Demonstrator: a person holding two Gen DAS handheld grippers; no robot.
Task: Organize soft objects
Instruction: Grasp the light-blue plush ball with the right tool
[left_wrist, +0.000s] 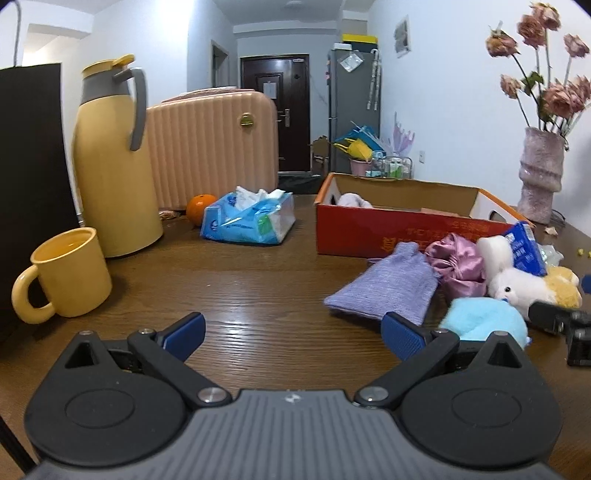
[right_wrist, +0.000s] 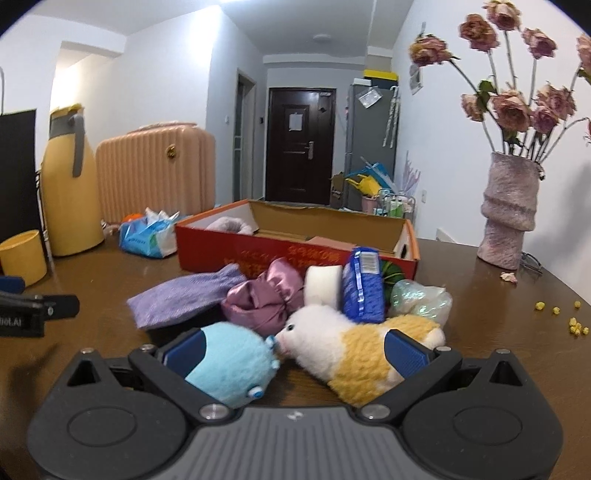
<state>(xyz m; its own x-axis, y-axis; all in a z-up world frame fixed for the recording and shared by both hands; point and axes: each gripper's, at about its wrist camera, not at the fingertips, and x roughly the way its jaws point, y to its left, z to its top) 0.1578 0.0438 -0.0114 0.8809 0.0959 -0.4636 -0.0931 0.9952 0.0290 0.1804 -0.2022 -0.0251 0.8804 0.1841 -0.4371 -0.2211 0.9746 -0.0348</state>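
Two plush toys closest in: a pale blue plush (right_wrist: 232, 362) and a white-and-yellow plush (right_wrist: 354, 350), lying snout to snout on the table (right_wrist: 480, 314), both between the spread fingers of the right hand-held gripper (right_wrist: 295, 352), released and gripping nothing. Probably light, squashy and springy, with a fuzzy pile unlikely to slip from the pads. Best taken across the fat middle of the body, not by a snout, and one at a time, to avoid pinching both in a single closing. Just behind, touching one another in a heap: a purple knitted pouch (right_wrist: 184, 299), flat and limp, likely to droop from any hold, so better pinched near its middle; a pink satin pouch (right_wrist: 264, 299), gathered and glossy, probably slippery, so best gripped at the bunched part; a white sponge (right_wrist: 323, 286) on edge, light and compressible; a blue packet (right_wrist: 364, 288), upright beside the sponge; a clear plastic bag (right_wrist: 421, 299) at the right end. Beyond the heap, an open red cardboard box (right_wrist: 295, 254), with one pale fluffy item (right_wrist: 229, 225) already inside at its left end, judged to be the place for the rest. Off to the left, the left hand-held gripper (left_wrist: 293, 334), likewise released, fingers wide over bare table, near the purple knitted pouch. Farther out, a yellow mug (left_wrist: 70, 273), a yellow thermos jug (left_wrist: 110, 177) and a tissue pack (left_wrist: 251, 218), well apart from the heap.
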